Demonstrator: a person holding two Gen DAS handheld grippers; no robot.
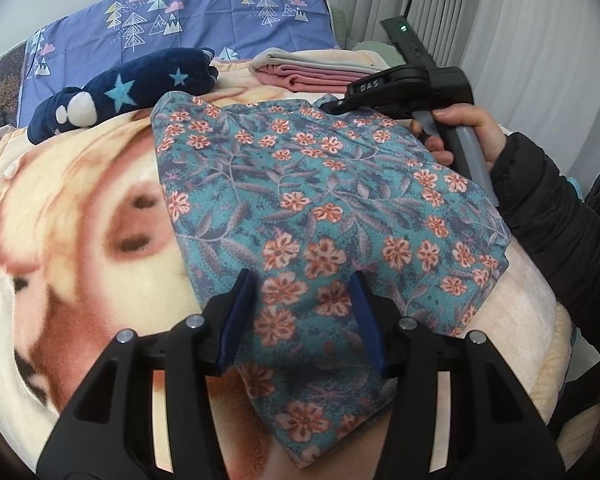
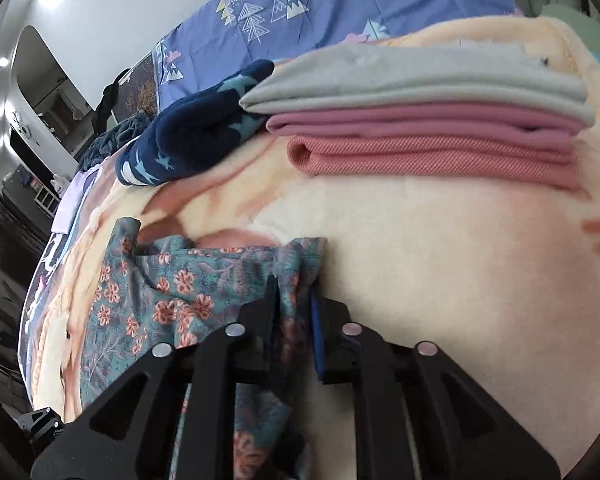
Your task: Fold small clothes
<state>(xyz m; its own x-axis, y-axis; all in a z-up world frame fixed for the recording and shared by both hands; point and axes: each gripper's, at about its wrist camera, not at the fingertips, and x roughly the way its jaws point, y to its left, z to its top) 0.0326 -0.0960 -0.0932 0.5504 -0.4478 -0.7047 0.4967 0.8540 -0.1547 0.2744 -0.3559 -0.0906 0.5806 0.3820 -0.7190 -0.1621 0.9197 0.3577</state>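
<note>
A teal floral garment lies spread on a cream printed blanket. My left gripper is open, its blue-padded fingers on either side of the garment's near end, above the fabric. My right gripper is shut on the garment's far edge, with cloth bunched between its fingers; it also shows in the left wrist view, held by a hand at the garment's far right corner.
A stack of folded grey and pink clothes sits on the blanket beyond the garment. A navy star-patterned plush lies at the far left. A blue tree-print pillow stands behind. Curtains hang at right.
</note>
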